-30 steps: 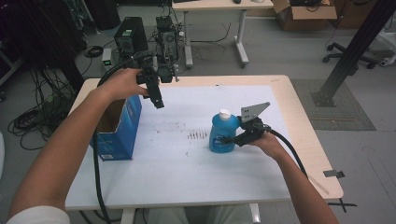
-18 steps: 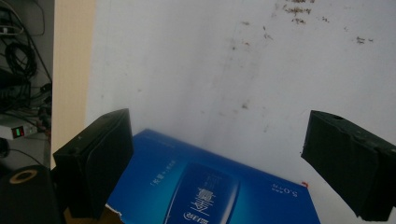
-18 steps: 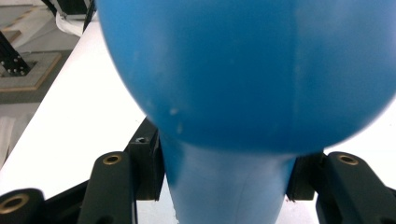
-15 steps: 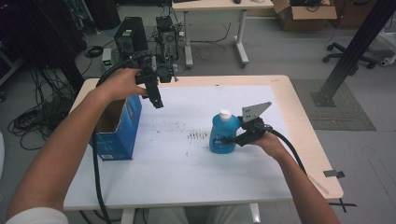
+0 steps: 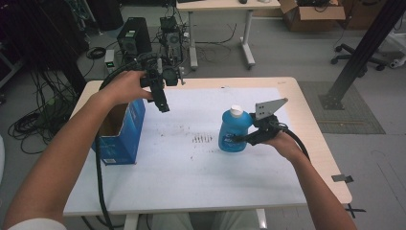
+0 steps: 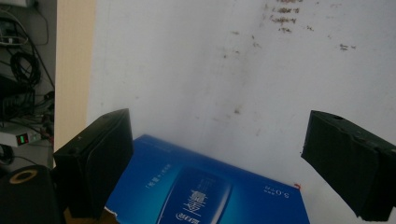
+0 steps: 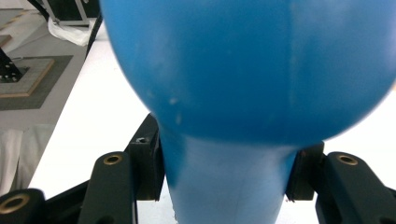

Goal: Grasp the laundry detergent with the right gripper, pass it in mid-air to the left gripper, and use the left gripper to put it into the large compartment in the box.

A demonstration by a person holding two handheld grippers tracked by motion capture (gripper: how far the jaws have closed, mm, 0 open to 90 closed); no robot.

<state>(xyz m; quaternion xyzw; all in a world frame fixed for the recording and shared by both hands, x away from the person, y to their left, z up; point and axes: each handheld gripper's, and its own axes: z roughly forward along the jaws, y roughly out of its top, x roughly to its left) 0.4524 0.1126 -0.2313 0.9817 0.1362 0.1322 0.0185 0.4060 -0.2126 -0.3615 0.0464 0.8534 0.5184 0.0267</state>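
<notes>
A blue bottle [image 5: 233, 133] with a white cap hangs just above the white-covered table [image 5: 191, 177], right of centre. My right gripper [image 5: 241, 139] is shut on its lower body from the right; in the right gripper view the pads [image 7: 152, 163] press both sides of the bottle [image 7: 247, 70]. An open blue box [image 5: 119, 132] stands at the table's left edge. My left gripper [image 5: 163, 106] hovers above and just right of the box, pointing down, open with nothing between its fingers. Below the left gripper [image 6: 219, 163] lies the box's printed side [image 6: 210, 196].
Dark smudges [image 5: 202, 139] mark the white sheet left of the bottle. Behind the table stand a computer tower [image 5: 133, 40], other equipment and cables on the floor. A black slanted post [image 5: 356, 57] rises at the right, and another desk [image 5: 220, 5] is farther back.
The right gripper has lifted the blue bottle slightly up and a little to the right. The left gripper has stayed over the box.
</notes>
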